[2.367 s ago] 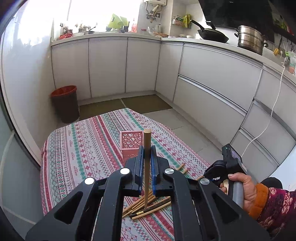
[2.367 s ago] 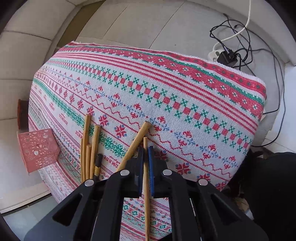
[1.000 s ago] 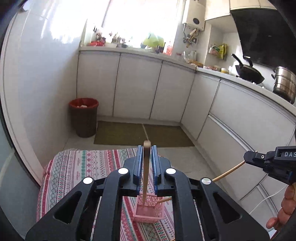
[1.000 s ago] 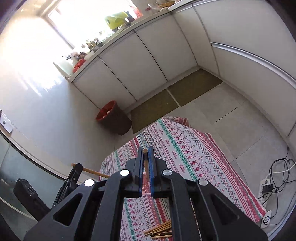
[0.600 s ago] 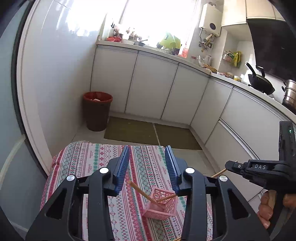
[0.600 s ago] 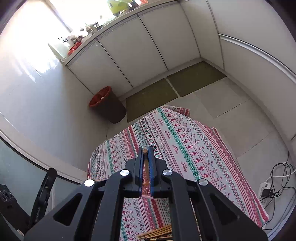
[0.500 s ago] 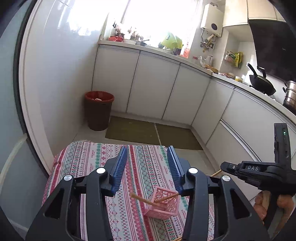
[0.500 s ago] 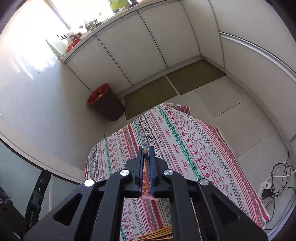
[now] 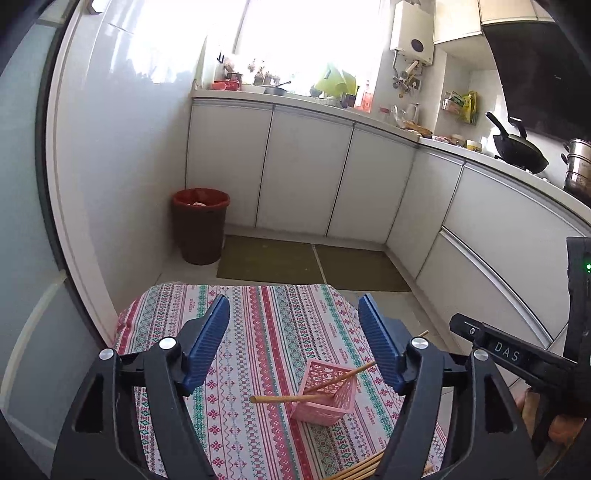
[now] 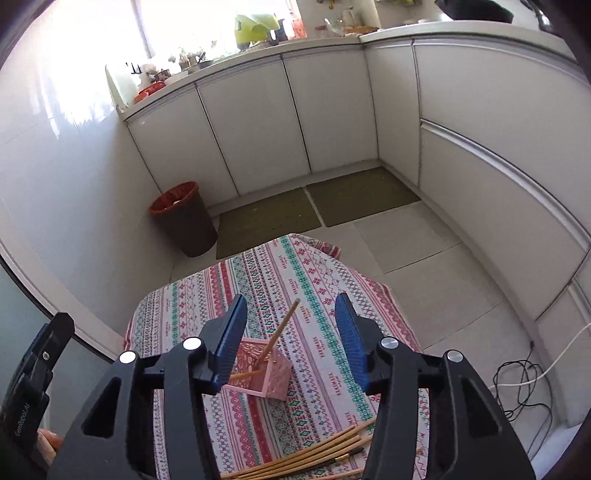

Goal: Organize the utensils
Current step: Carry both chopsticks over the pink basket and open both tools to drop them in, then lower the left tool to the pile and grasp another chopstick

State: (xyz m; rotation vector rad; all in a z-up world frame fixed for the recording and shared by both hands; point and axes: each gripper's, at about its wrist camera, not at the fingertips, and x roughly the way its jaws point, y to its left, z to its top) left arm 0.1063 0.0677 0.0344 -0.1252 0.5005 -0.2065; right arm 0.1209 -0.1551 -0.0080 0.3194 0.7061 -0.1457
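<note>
Left wrist view, chopsticks (image 9: pixel 291 398) in basket (image 9: pixel 325 395), fingers (image 9: pixel 208 345) apart

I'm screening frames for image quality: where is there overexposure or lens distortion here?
Left wrist view: the window is blown out white, and the cabinets bow from fisheye curvature. Right wrist view: the window is also overexposed, glare streaks the white wall, yet the pink basket stays sharp.
</note>
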